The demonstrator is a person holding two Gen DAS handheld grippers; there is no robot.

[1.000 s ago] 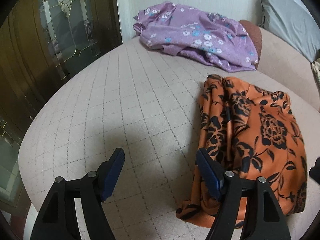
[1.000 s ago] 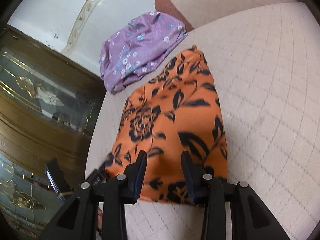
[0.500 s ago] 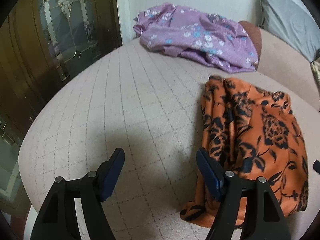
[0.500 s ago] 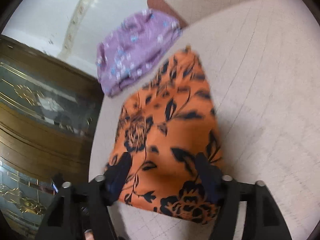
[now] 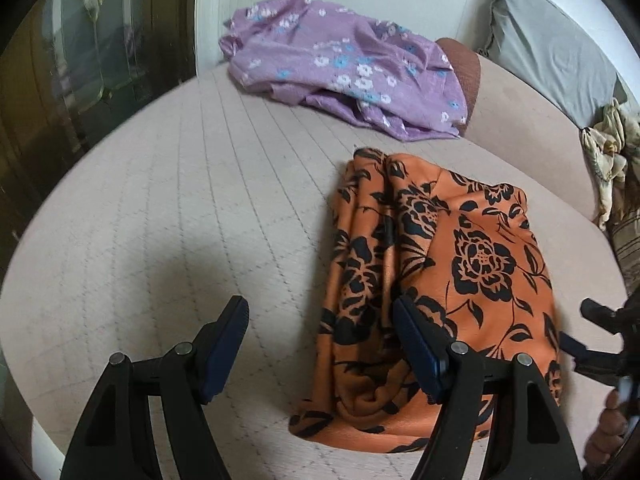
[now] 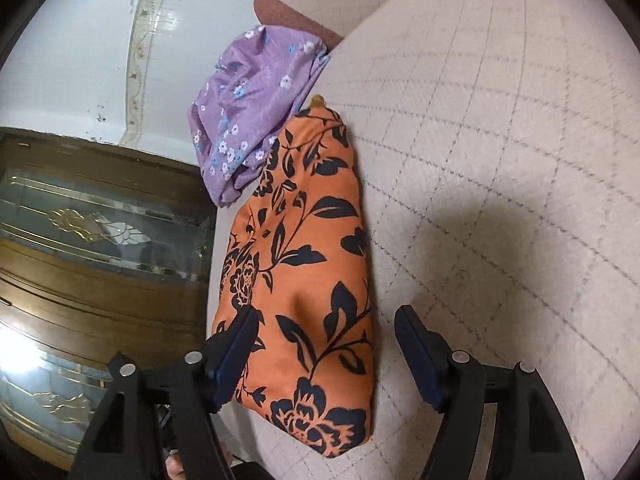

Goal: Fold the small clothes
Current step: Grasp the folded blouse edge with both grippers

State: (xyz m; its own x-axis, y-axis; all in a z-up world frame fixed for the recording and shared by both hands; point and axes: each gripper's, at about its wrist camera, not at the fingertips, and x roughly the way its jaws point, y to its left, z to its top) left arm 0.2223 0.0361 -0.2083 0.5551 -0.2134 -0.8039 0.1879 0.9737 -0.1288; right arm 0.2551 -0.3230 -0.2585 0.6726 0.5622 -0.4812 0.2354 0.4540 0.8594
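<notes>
Soft pink quilted bed (image 5: pixel 168 208) with stitched squares holds two pieces of clothing: one orange cloth (image 5: pixel 440 280) with black flowers, folded into a puffy bundle, and one crumpled purple cloth (image 5: pixel 344 76) with little white and blue flowers far past the jaws. One left gripper (image 5: pixel 320 344) tilts down with its jaws wide and nothing between them, the orange cloth lying by its right jaw. One right gripper (image 6: pixel 324 352) has just been opening; its wide jaws stand over the near end of the orange cloth, pads not squeezing.
</notes>
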